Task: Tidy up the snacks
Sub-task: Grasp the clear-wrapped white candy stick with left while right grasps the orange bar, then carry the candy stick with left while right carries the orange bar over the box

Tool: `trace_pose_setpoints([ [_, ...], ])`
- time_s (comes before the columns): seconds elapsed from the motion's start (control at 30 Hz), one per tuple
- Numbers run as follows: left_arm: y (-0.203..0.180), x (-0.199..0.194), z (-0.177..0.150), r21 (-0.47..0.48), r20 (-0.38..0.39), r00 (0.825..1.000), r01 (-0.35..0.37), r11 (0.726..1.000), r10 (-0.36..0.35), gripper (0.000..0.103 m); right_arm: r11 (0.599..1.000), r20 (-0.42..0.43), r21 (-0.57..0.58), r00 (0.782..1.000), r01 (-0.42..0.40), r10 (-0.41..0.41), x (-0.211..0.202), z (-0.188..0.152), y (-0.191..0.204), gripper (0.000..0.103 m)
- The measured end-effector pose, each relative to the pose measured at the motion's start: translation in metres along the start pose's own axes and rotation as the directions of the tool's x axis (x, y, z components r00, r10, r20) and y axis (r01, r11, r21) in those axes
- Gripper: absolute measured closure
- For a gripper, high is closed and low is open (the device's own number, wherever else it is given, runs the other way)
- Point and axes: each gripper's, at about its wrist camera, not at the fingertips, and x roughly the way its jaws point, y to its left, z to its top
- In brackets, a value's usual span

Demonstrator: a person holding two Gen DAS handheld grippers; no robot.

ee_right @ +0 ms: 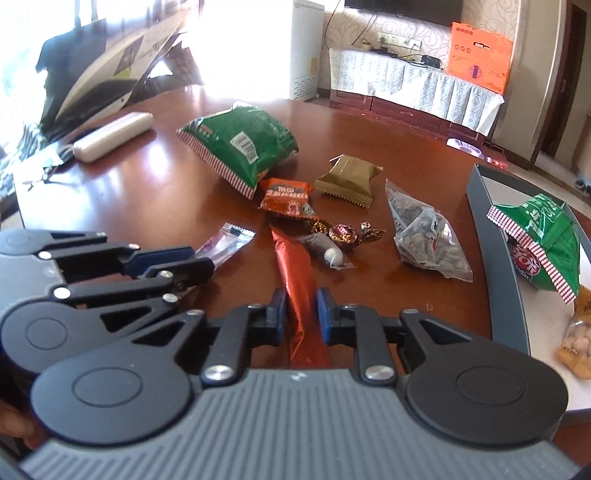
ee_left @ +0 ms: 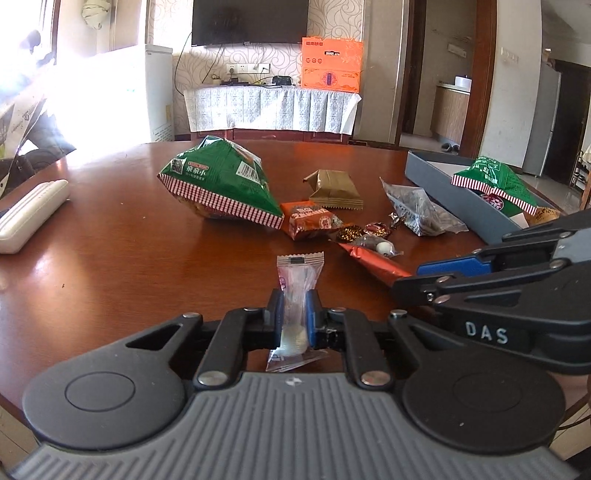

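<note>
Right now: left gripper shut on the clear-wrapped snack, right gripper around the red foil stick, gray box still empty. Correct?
Not quite: the gray box isn't empty. The right wrist view shows a green snack bag and a small peanut packet inside it. The rest holds: left gripper is shut on the clear-wrapped snack, right gripper straddles the red foil stick.

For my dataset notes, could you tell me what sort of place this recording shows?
Most likely a home living or dining room: a wall-mounted television hangs above a cloth-draped cabinet, and snacks lie on a wooden dining table.
</note>
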Motion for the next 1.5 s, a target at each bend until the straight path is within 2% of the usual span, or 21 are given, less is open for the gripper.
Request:
trace_pose_setpoints([
  [0.3,0.002,-0.010,0.005,0.005,0.040,0.999,-0.007,1.000,0.007,0.089,0.999,0.058,0.036,0.998,0.005,-0.007,-0.017,-0.002,-0.003,0.084],
  [0.43,0.001,-0.005,0.002,0.015,0.010,0.999,-0.036,0.999,0.035,0.089,0.999,0.021,0.033,0.999,0.028,-0.029,-0.011,-0.006,-0.006,0.084],
  [0.53,0.002,0.001,-0.002,0.021,-0.019,0.999,-0.050,0.999,0.050,0.088,0.998,0.016,0.055,1.000,0.010,-0.011,-0.010,-0.008,-0.009,0.082],
  [0.6,0.002,0.001,-0.003,0.028,-0.016,0.998,-0.054,0.998,0.054,0.088,0.999,0.016,0.049,1.000,-0.001,0.000,-0.008,-0.010,-0.009,0.077],
  [0.73,0.002,0.002,-0.005,0.030,-0.015,0.998,-0.058,0.998,0.058,0.088,0.999,0.001,-0.011,0.999,0.051,-0.051,0.000,-0.012,-0.004,0.059],
  [0.87,0.002,0.003,-0.005,0.022,-0.017,0.998,-0.052,0.998,0.053,0.088,0.999,-0.001,-0.038,0.999,0.036,-0.036,0.004,-0.012,-0.006,0.055],
  [0.93,0.003,0.004,-0.004,0.018,-0.018,0.999,-0.050,0.999,0.050,0.088,0.998,0.002,-0.057,0.999,0.037,-0.036,0.004,-0.012,-0.005,0.056],
  [0.97,0.003,0.004,-0.004,0.018,-0.018,0.999,-0.050,0.999,0.051,0.088,0.996,-0.009,-0.076,0.999,0.044,-0.045,0.003,-0.009,-0.003,0.070],
  [1.0,0.002,0.004,-0.004,0.018,-0.018,0.998,-0.052,0.999,0.052,0.088,0.992,-0.007,-0.111,0.998,0.067,-0.068,0.003,-0.008,0.002,0.078],
  [1.03,0.002,0.004,-0.004,0.018,-0.018,0.998,-0.053,0.998,0.053,0.088,0.988,0.001,-0.134,0.997,0.082,-0.082,0.002,-0.008,0.007,0.078],
  [1.1,0.002,0.004,-0.004,0.014,-0.018,0.999,-0.050,0.999,0.050,0.088,0.991,-0.007,-0.124,0.999,0.039,-0.041,0.001,-0.008,0.011,0.078],
  [1.17,0.003,0.004,-0.004,0.009,-0.018,0.999,-0.044,0.999,0.044,0.088,0.990,0.002,-0.131,0.999,0.051,-0.051,0.000,-0.007,0.014,0.078],
  [1.37,0.003,-0.001,-0.001,0.010,0.004,0.999,-0.046,0.999,0.046,0.088,0.999,0.057,-0.027,0.998,0.037,-0.036,-0.017,-0.003,-0.002,0.078],
  [1.5,-0.007,-0.007,0.007,0.045,0.034,0.999,-0.032,0.998,0.030,0.088,0.999,0.094,0.016,0.995,0.038,-0.040,-0.030,-0.003,-0.014,0.078],
])
